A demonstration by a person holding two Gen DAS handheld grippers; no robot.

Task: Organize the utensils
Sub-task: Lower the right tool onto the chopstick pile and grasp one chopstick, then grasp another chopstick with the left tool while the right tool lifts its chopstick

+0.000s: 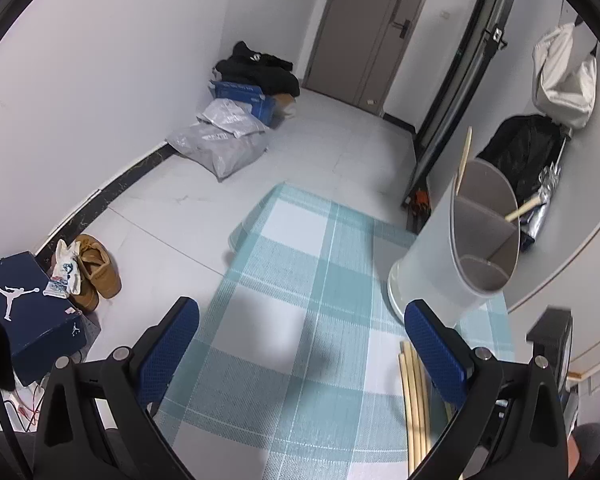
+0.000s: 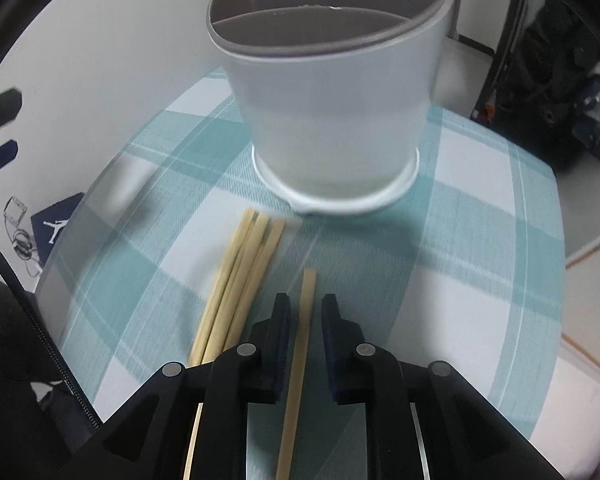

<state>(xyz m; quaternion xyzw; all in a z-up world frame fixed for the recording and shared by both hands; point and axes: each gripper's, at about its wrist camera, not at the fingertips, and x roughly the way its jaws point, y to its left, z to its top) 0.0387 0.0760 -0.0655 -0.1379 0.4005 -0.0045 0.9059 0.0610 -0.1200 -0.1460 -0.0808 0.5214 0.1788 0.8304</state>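
A white utensil holder [image 2: 332, 120] with grey inner dividers stands on the teal checked tablecloth [image 2: 480, 216]. In the left wrist view the holder [image 1: 452, 248] has wooden sticks poking out of it. Several wooden chopsticks [image 2: 240, 280] lie in a bundle in front of the holder. One single chopstick [image 2: 302, 328] lies between the fingers of my right gripper [image 2: 305, 312], whose jaws stand narrowly apart around it without touching. My left gripper [image 1: 300, 344] is wide open and empty above the cloth, with the chopsticks [image 1: 414, 392] beside its right finger.
Past the table's far edge the floor holds a dark blue shoebox [image 1: 24, 312], tan shoes [image 1: 96, 272], grey bags [image 1: 220, 144] and a blue box [image 1: 244, 100]. A black bag [image 1: 528, 148] sits at the right by a door frame.
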